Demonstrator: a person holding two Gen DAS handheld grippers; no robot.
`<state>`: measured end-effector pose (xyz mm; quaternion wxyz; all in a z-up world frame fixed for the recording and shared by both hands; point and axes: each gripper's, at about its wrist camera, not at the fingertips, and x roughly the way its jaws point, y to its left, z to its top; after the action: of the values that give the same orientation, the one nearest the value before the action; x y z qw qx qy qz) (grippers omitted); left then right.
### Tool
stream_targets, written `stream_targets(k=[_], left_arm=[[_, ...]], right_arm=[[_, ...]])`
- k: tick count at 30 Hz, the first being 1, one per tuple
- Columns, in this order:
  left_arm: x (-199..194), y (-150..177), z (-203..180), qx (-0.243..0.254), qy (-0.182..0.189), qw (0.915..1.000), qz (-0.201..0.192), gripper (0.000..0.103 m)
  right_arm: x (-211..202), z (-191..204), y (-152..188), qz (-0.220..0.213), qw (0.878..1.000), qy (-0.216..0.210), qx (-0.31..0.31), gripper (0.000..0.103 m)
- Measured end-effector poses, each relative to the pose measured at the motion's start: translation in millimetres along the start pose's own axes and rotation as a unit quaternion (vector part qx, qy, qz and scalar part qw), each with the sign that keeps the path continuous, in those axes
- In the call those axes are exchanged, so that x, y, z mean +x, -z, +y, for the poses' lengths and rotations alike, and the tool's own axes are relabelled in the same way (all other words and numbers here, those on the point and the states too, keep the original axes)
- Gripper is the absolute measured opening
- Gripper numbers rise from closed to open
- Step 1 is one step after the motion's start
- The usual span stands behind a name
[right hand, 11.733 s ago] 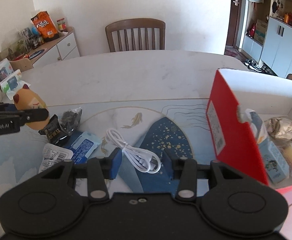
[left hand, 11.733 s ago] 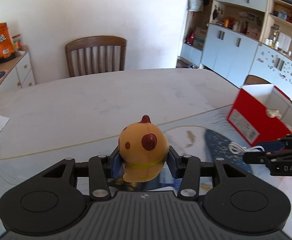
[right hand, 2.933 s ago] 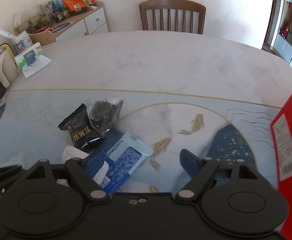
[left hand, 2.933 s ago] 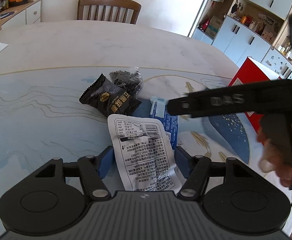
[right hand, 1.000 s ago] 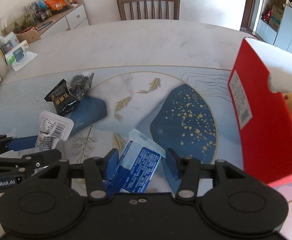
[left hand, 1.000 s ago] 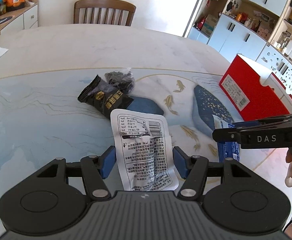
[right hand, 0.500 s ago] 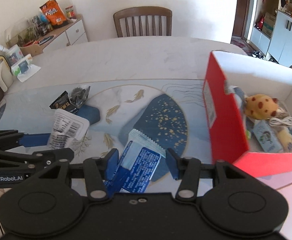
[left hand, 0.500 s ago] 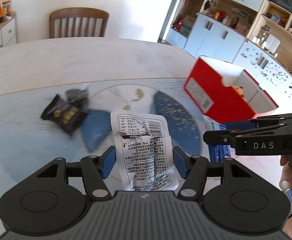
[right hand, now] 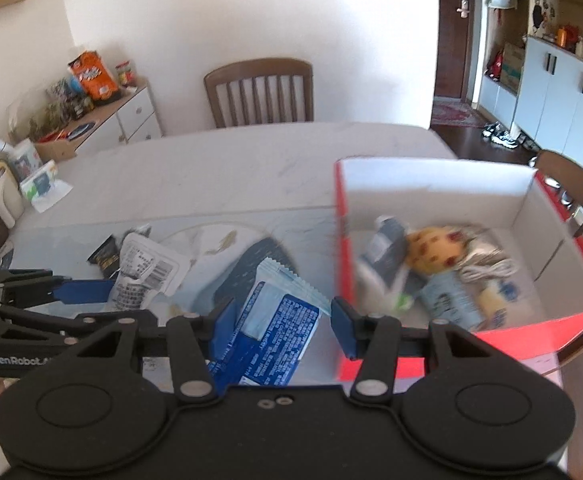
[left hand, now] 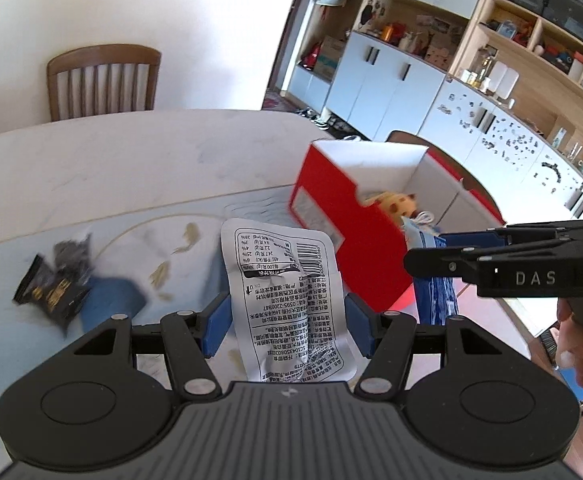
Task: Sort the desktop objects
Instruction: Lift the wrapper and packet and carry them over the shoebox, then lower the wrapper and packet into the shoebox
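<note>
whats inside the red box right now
The red box holds a spotted plush toy, a white cable and some small packets. Anything beneath them, or behind the near wall, is hidden.

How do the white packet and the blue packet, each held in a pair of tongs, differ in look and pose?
The white packet is silvery white with black print and a barcode; the blue packet is blue with white panels. The white packet sits in the left tongs, the blue packet in the right tongs. Both are flat sealed pouches, held lifted above the table.
</note>
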<state>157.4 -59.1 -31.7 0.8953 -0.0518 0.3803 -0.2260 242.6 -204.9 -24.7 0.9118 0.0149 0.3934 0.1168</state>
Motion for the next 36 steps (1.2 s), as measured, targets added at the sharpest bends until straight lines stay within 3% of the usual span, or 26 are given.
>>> stream_targets(k=[17, 25, 36], left_arm=[[45.3, -52.8, -91.8, 0.056, 0.041, 0.9976, 0.005, 0.061], [72.6, -75.6, -130.0, 0.087, 0.037, 0.9954, 0.015, 0.060], [120.0, -86.9, -154.5, 0.104, 0.016, 0.9933, 0.048, 0.060]], right_arm=[[-19.7, -97.8, -18.6, -0.023, 0.999, 0.039, 0.013, 0.051], [-16.6, -136.6, -33.9, -0.030, 0.998, 0.054, 0.015, 0.051], [14.9, -177.2, -47.8, -0.021, 0.997, 0.078, 0.008, 0.051]])
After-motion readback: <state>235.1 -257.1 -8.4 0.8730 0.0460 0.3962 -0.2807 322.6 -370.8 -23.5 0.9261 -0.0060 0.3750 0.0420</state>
